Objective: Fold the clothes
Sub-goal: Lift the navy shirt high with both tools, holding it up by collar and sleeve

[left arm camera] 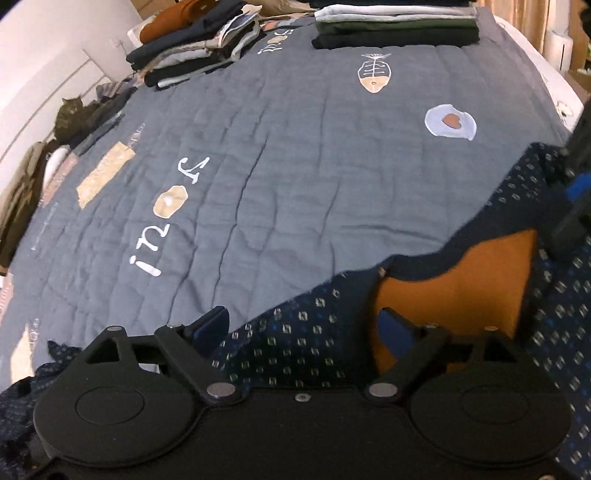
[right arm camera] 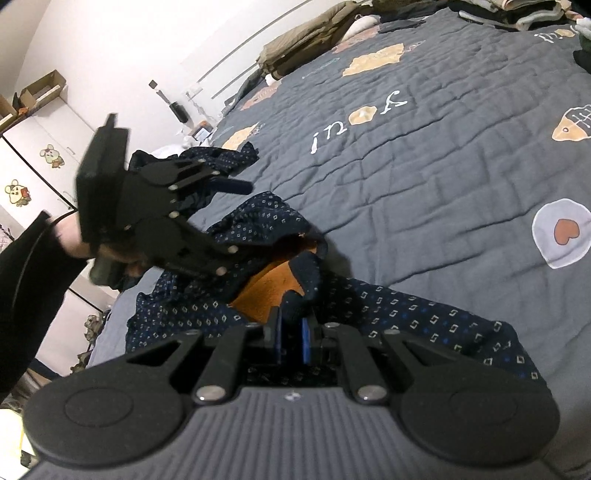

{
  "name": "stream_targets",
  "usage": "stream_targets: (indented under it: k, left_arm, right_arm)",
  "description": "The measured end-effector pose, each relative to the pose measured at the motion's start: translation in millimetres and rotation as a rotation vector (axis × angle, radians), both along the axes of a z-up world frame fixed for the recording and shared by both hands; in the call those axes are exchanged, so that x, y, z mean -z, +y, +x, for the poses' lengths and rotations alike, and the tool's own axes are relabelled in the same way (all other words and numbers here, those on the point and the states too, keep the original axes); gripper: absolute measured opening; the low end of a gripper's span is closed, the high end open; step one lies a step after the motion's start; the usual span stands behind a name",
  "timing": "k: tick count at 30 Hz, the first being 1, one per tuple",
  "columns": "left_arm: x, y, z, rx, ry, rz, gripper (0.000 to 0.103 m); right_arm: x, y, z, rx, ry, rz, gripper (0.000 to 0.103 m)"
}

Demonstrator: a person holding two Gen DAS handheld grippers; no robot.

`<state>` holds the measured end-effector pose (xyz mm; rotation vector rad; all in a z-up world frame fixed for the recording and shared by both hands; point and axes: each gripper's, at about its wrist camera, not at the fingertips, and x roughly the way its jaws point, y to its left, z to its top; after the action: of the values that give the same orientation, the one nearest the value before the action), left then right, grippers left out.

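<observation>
A navy shirt [left arm camera: 306, 325] with a small diamond print and an orange lining [left arm camera: 458, 280] lies crumpled on the grey quilt [left arm camera: 295, 166]. My left gripper [left arm camera: 303, 328] hovers over it, jaws wide open, with nothing pressed between the blue pads. In the right wrist view the same shirt [right arm camera: 406, 314] spreads in front of my right gripper [right arm camera: 291, 332], which is shut on a fold of navy fabric beside the orange lining [right arm camera: 266, 291]. A hand holds the left gripper [right arm camera: 236, 225] above the shirt's left part, its fingers spread apart. The right gripper [left arm camera: 576, 192] shows at the left wrist view's right edge.
Two stacks of folded clothes [left arm camera: 195, 44] [left arm camera: 395, 26] sit at the quilt's far end. Loose khaki and dark garments [left arm camera: 22, 195] line the wall side of the bed. A white cabinet with mouse stickers [right arm camera: 37, 166] stands beyond the bed's edge.
</observation>
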<state>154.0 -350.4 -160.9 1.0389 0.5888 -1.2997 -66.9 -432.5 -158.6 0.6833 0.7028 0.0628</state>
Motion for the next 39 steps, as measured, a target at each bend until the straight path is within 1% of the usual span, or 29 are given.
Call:
stream_targets:
  k: [2,3,4,5,6,7,9,10,12,14,17,20,23,27,31,34,39]
  left_arm:
    - [7,-4,6,-0.005,0.025,0.024,0.083]
    - [10,-6,9,-0.008,0.038,0.035,0.076]
    - [15,-8,12,-0.011,0.06,0.054,0.062]
    - [19,-9,14,-0.018,0.082,0.072,0.054]
    - [23,-9,16,-0.026,0.096,0.084,0.035]
    - [26,-8,17,-0.033,0.108,0.096,0.017]
    - [24,-2,19,-0.052,0.107,0.075,0.012]
    - [23,1,19,-0.061,0.105,0.062,0.01]
    - [12,9,22,-0.094,0.099,0.011,0.009]
    - [-5,18,23,-0.128,0.078,-0.065,0.009]
    - [-36,35,23,-0.184,0.05,-0.166,0.008]
    - [-66,55,15,-0.221,0.012,-0.237,0.008]
    - [-97,76,1,-0.253,-0.022,-0.307,0.008]
    - [-148,106,-23,-0.295,-0.082,-0.415,0.008]
    - [-207,138,-53,-0.334,-0.147,-0.525,0.008]
    - [-245,156,-80,-0.347,-0.208,-0.58,0.008]
    - [-304,181,-126,-0.369,-0.305,-0.706,0.008]
  right_arm:
    - [1,0,1,-0.002,0.004,0.001,0.01]
    - [2,-1,2,-0.003,0.006,0.002,0.01]
    - [2,-1,2,-0.006,0.007,0.003,0.01]
    - [2,-1,3,-0.009,0.006,0.002,0.01]
    - [2,-1,3,-0.012,0.005,0.001,0.01]
    - [2,-1,3,-0.015,0.004,0.0,0.01]
    - [2,-1,4,-0.022,0.003,-0.005,0.01]
    - [2,0,4,-0.025,0.001,-0.01,0.01]
    - [1,0,3,-0.028,-0.004,-0.017,0.01]
    - [-1,0,3,-0.026,-0.019,-0.022,0.01]
    - [-9,3,0,-0.033,-0.055,-0.041,0.01]
    - [-19,3,-5,-0.036,-0.091,-0.044,0.01]
    - [-36,3,-11,-0.039,-0.139,-0.044,0.01]
    - [-73,5,-21,-0.04,-0.235,-0.049,0.01]
    - [-118,11,-28,-0.044,-0.312,-0.106,0.01]
    - [-160,12,-31,-0.046,-0.369,-0.168,0.009]
    - [-241,15,-47,-0.032,-0.48,-0.284,0.009]
